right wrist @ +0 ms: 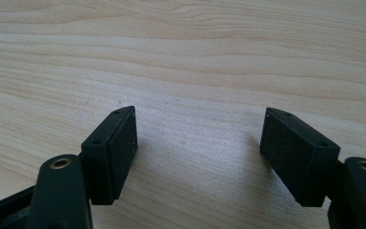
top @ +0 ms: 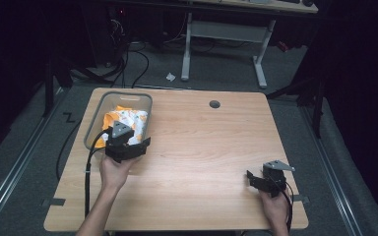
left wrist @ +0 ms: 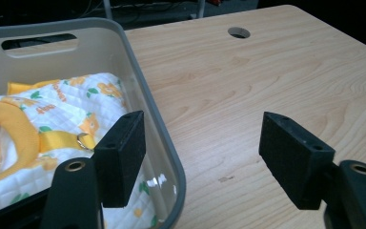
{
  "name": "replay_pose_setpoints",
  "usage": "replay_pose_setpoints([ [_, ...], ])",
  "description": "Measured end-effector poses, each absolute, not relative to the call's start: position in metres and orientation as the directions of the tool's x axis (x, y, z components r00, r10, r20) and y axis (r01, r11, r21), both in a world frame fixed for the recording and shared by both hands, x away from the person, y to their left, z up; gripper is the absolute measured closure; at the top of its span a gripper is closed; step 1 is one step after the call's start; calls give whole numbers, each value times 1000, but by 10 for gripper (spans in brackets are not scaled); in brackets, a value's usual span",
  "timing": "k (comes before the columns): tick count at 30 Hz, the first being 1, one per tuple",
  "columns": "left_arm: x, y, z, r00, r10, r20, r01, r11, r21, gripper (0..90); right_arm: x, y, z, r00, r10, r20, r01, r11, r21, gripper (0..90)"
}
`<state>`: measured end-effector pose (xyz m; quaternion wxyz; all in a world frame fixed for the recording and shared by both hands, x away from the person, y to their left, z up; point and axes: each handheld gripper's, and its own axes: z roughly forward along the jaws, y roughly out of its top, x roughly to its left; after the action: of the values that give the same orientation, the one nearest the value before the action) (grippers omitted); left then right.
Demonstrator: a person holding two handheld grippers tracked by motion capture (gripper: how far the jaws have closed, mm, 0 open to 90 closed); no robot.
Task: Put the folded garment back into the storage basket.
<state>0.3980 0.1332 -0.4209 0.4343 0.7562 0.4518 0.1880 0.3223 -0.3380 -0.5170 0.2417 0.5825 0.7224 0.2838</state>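
- My left gripper has jaws spread wide with nothing between the pads; they straddle the bin's near right wall, one pad over the bin inside, the other over bare wood.
- In the high view the left gripper hangs at the bin's near right corner, hand under it, cable trailing back toward me.
- Just beyond the inner pad lies the cloth: white quilted, orange flower print, yellow trim, a small metal ring on a yellow strap. It sits inside the bin, bunched, not touched by either pad.
- The bin is grey plastic with a handle slot in its far wall; it stands at the table's far left corner.
- My guess: the cloth is already in, and the jaws are wide because there is nothing to hold. Could equally be lining up for a grab; can't tell which.
- My right gripper is also wide open and empty, pads low over plain wood.
- It is parked at the near right of the table, well apart from the bin, likely kept out of the way.
- The table is light wood, with a cable hole at the far side.
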Motion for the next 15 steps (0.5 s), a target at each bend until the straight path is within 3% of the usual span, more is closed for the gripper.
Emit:
replay_pose_setpoints([
  [15, 386, 119, -436, 573, 813, -98, 510, -261, 820, 325, 322, -338, -517, -202, 979, -17, 705, 158, 691, 291],
])
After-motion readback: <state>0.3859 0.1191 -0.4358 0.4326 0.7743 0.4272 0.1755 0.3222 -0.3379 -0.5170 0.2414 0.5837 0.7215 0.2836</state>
